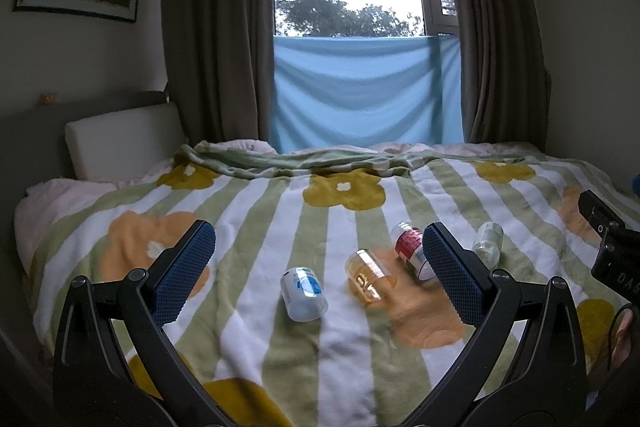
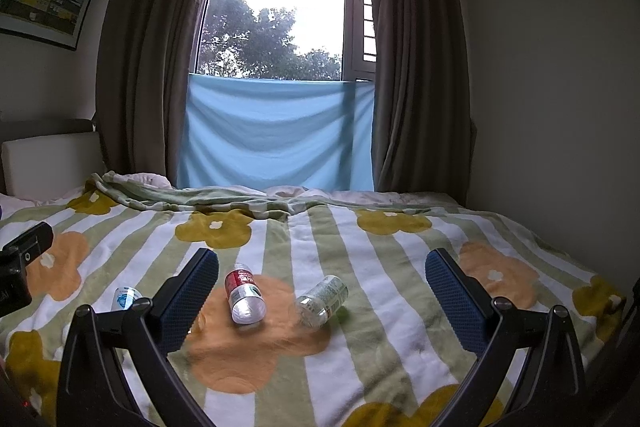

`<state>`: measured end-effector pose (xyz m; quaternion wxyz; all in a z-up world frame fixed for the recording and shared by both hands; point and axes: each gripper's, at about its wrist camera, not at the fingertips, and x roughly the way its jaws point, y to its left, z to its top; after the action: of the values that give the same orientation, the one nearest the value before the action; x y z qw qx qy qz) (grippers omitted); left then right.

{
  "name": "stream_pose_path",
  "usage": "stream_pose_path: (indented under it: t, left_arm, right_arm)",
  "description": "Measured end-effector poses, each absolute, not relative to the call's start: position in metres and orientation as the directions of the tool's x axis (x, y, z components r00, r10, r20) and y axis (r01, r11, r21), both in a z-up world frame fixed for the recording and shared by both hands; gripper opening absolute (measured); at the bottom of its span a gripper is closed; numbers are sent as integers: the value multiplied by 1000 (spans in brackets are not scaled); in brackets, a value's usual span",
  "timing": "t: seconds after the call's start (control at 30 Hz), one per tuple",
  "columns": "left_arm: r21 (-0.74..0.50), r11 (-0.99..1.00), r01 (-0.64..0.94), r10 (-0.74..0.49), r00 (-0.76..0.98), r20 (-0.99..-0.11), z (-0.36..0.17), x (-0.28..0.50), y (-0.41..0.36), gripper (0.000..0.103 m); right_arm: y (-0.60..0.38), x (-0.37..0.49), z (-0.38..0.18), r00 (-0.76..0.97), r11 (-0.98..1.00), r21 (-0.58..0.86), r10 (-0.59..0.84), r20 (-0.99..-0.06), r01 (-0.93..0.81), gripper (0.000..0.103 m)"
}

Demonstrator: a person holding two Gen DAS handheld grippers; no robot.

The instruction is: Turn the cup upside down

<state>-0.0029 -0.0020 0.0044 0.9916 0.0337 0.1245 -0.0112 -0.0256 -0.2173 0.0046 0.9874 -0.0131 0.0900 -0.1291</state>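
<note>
My left gripper (image 1: 318, 269) has two glossy black arms spreading in a V, each with a round pivot screw at its joint, and fingers (image 1: 184, 273) faced with dark blue dimpled pads. My right gripper (image 2: 322, 297) is built the same way. At the left view's edge its black housing shows small screws, white lettering and a thin black cable.

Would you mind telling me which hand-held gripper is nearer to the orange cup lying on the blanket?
Left. The left hand-held gripper is open with the orange cup ahead between its fingers. The right hand-held gripper sits further right, its left finger mostly hiding the cup.
</note>
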Motion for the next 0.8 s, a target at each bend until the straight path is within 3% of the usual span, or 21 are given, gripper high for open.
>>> stream_pose_path:
  t: [0.8]
  left_arm:
    - [43,999,9,4,955,-297,-1,9,7,103]
  right_arm:
    - [-218,-21,-6,944,968,-55,-252,-216,245,103]
